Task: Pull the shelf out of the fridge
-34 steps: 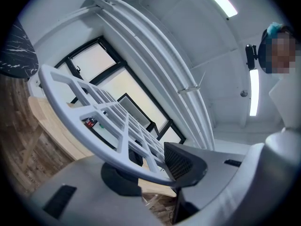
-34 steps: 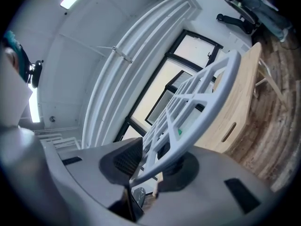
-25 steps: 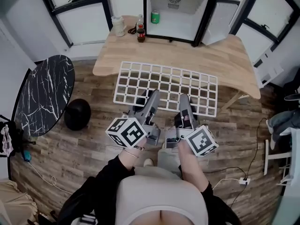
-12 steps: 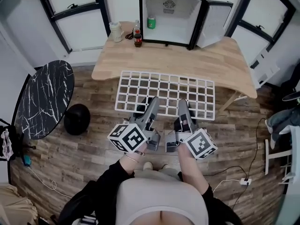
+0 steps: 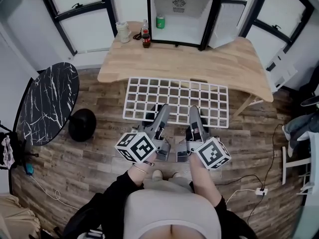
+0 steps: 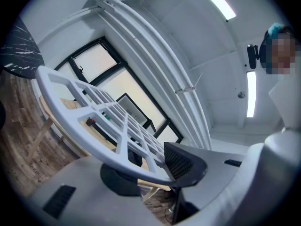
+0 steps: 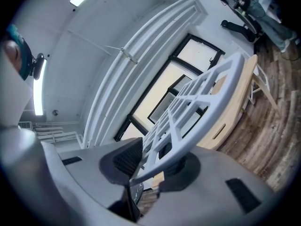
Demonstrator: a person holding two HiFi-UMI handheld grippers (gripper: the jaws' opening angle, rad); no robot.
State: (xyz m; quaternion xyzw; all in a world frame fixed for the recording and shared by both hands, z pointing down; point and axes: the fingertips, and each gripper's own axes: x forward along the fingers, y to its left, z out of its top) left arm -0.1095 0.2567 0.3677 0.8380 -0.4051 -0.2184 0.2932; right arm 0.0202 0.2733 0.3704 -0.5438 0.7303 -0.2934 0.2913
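The white grid shelf (image 5: 175, 100) hangs level in the air between me and the wooden table, outside the small black fridge (image 5: 185, 15), whose door stands open. My left gripper (image 5: 160, 119) is shut on the shelf's near edge left of its middle; the rim (image 6: 113, 154) lies clamped between its pads. My right gripper (image 5: 195, 119) is shut on the same edge a little to the right, with the rim (image 7: 188, 149) pinched in its jaws. The fridge's white inside looks bare.
A wooden table (image 5: 229, 63) carries the fridge, a cola bottle (image 5: 146, 39), a green can (image 5: 160, 22) and a white jug (image 5: 123, 32). A round black marble table (image 5: 47, 101) and a black stool (image 5: 82, 124) stand at left. Cables lie on the floor at right.
Both grippers have drawn the shelf back toward me, away from the fridge and table. The grip on its near edge is unchanged.
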